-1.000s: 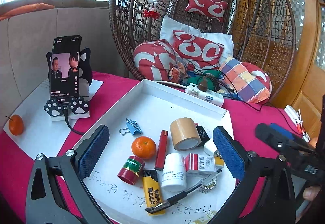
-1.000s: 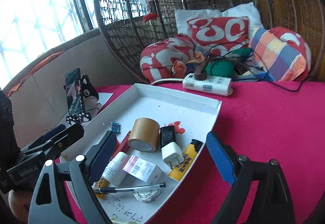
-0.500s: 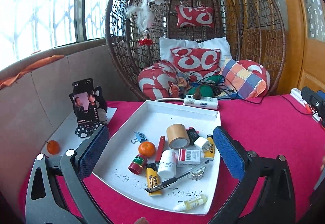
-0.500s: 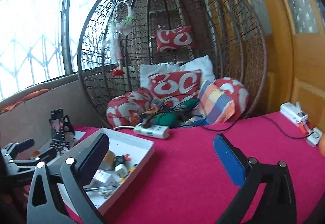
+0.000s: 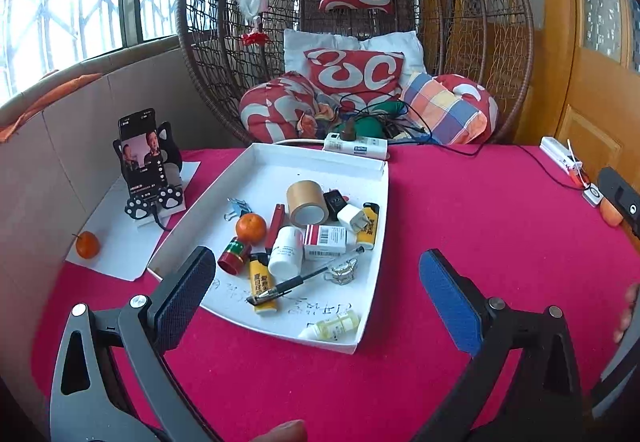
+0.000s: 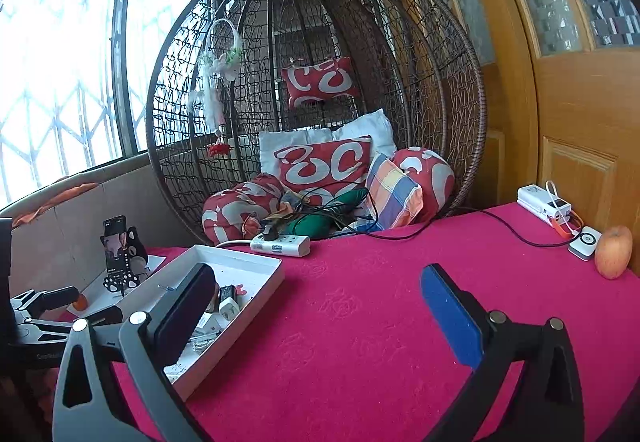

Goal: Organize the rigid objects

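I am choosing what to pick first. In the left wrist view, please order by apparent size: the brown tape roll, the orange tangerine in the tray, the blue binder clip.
1. Brown tape roll, largest.
2. Orange tangerine in the white tray.
3. Blue binder clip, smallest.
All three lie close together in the tray, so nearness hardly skews this.

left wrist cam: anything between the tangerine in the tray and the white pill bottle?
Yes. In the left wrist view a red lighter lies between the tangerine and the white pill bottle, all inside the white tray.
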Motion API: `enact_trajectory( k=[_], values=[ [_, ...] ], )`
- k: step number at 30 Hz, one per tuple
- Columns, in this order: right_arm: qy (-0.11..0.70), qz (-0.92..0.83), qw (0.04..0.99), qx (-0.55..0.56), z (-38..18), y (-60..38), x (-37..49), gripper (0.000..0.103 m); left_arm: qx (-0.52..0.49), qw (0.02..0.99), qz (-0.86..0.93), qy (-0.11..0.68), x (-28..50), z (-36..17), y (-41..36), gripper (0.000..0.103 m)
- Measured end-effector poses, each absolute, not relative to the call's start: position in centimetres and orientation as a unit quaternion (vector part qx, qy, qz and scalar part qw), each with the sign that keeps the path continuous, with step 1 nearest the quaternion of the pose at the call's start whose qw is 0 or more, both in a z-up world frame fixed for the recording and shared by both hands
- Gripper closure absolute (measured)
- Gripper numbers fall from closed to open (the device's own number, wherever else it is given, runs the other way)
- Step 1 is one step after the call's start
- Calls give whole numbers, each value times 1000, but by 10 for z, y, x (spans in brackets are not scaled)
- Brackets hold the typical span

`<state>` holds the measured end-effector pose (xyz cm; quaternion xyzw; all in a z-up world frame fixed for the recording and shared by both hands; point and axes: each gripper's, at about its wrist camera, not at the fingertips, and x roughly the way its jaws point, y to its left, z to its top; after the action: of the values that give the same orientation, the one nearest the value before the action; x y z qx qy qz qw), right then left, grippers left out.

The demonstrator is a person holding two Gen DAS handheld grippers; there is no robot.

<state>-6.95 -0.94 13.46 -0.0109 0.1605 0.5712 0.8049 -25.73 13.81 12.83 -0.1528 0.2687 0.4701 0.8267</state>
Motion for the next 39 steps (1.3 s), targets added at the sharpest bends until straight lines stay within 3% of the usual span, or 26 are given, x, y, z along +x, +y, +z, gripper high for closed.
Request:
enact_trajectory(
  k=[39],
  values=[
    [205,572,794,2,114,-24,-62,0,-156,835,452,272,-259,132,121,0]
  ],
)
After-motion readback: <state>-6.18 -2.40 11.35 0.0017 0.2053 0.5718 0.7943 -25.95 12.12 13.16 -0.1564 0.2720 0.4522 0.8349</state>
